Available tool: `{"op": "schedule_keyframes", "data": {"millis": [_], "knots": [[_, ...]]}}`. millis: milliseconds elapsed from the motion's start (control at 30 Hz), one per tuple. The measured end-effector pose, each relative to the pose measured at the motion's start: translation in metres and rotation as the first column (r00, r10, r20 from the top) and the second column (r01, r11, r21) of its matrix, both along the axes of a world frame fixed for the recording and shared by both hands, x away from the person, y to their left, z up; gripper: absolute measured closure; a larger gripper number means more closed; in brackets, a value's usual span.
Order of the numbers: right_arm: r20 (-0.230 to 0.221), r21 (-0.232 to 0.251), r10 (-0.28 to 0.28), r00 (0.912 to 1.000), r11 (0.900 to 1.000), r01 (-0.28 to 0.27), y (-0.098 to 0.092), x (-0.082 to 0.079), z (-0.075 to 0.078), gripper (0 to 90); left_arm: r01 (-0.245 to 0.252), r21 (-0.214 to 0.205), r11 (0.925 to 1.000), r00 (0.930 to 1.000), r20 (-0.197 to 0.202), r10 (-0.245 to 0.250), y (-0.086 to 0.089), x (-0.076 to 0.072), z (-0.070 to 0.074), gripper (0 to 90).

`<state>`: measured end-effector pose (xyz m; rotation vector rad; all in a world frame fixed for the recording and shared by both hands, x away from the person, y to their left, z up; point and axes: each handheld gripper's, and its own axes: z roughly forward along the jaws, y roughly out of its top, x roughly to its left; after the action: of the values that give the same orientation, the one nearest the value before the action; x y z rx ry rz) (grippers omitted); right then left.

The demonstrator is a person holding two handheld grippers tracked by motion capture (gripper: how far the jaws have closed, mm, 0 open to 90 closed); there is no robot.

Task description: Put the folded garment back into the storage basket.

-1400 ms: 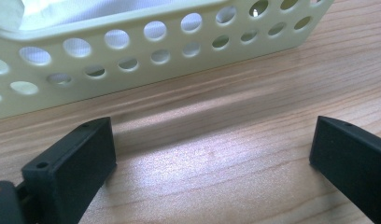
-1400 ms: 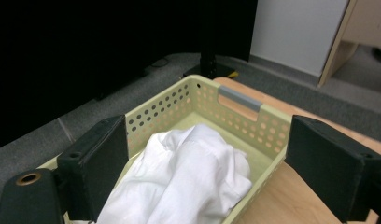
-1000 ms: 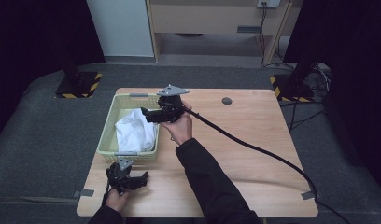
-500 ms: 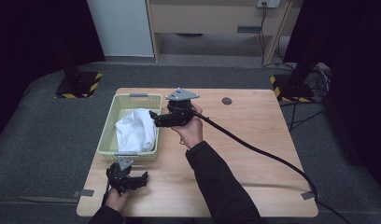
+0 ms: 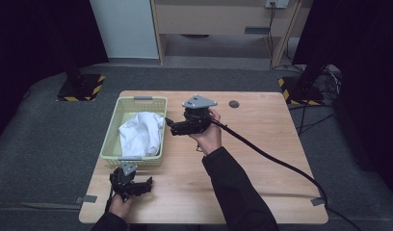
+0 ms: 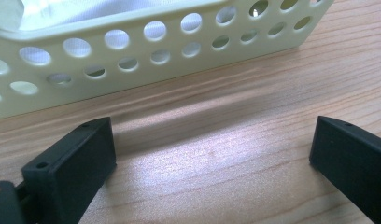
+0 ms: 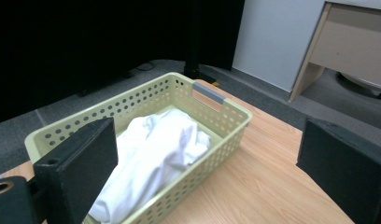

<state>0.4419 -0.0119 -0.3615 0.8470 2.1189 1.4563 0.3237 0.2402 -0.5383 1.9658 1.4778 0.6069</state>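
A pale green perforated basket (image 5: 111, 131) stands on the left half of the wooden table, and a crumpled white cloth (image 5: 140, 132) lies inside it. Just right of the basket, a hand holds my right gripper (image 5: 169, 126) above the table, pointing at it. Its jaws have just been opening and nothing is between them. In the right gripper view the wide-apart jaws of the right gripper (image 7: 207, 140) frame the basket (image 7: 235, 112) and the cloth (image 7: 156, 154). My left gripper (image 5: 147, 185) rests open on the table in front of the basket; its view shows the left gripper (image 6: 212, 144) empty, facing the basket wall (image 6: 146, 51).
The right gripper's thick black cable (image 5: 271, 156) runs across the table (image 5: 262, 192) to its front right corner. A small dark disc (image 5: 234, 104) lies near the back edge. Stands with striped bases (image 5: 81, 86) sit on the floor behind, beside a wooden cabinet (image 5: 218, 19).
My right gripper has drawn back to the right, from over the basket's right rim to beside it. The left gripper has stayed where it was.
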Motion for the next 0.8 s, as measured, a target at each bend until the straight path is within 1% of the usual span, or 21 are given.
{"op": "schedule_keyframes", "data": {"millis": [100, 200, 367, 567, 700, 800], "knots": [[0.007, -0.018, -0.005, 1.0, 0.9998, 0.005, -0.007, -0.002, -0.001, 4.7, 0.0, 0.0, 1.0, 1.0, 0.0, 0.0, 0.0, 0.0, 0.0, 0.0], [0.002, -0.012, -0.012, 0.9999, 0.9999, 0.012, -0.013, -0.003, -0.003, 4.7, 0.0, 0.0, 1.0, 1.0, 0.0, 0.0, 0.0, 0.0, 0.0, 0.0], [0.0, -0.017, -0.014, 0.9999, 0.9998, 0.014, -0.017, -0.006, -0.006, 3.9, 0.0, 0.0, 1.0, 1.0, 0.0, 0.0, 0.0, 0.0, 0.0, 0.0], [0.008, -0.032, -0.015, 0.9998, 0.9994, 0.016, -0.02, -0.01, -0.003, 2.9, 0.0, 0.0, 1.0, 1.0, 0.0, 0.0, 0.0, 0.0, 0.0, 0.0], [0.009, -0.02, -0.016, 0.9998, 0.9997, 0.016, -0.025, -0.014, -0.004, 2.6, 0.0, 0.0, 1.0, 1.0, 0.0, 0.0, 0.0, 0.0, 0.0, 0.0], [0.01, -0.007, -0.03, 0.9995, 0.9995, 0.03, -0.032, -0.017, -0.005, 2.2, 0.0, 0.0, 1.0, 1.0, 0.0, 0.0, 0.0, 0.0, 0.0, 0.0]]}}
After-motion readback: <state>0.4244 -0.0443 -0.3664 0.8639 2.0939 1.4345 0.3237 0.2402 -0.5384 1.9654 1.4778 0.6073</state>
